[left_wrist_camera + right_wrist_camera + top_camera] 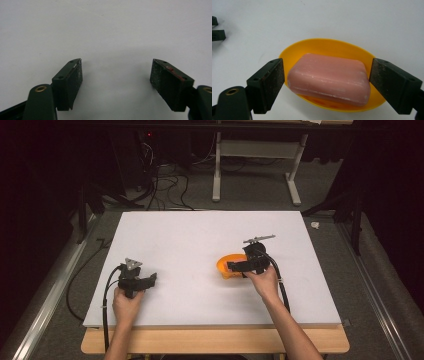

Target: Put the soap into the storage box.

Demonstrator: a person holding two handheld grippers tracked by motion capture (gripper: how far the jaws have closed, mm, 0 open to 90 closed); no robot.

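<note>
Right now you are bringing your right gripper around the pink bar of soap, which is lying in the orange dish on the white worktop, right of the middle and toward your side. The fingers are standing wide, one at each end of the bar. The one at the right of the right gripper view seems to be just meeting the end of the soap, while the other is standing a little off it, so the bar is sitting between them and is not yet being squeezed.

You are probably coming at it this way because the ends stick up clear of the dish's shallow rim, giving the pads something to press on without catching the dish itself.

The soap's long axis is running across the right gripper view, from finger to finger and slightly tilted, so the closing line matches its length. It is lying flat, broad face up.

Your left gripper is waiting well apart, low over the worktop's near left part, with its fingers spread and nothing between them, likely ready to steady the dish.
</note>
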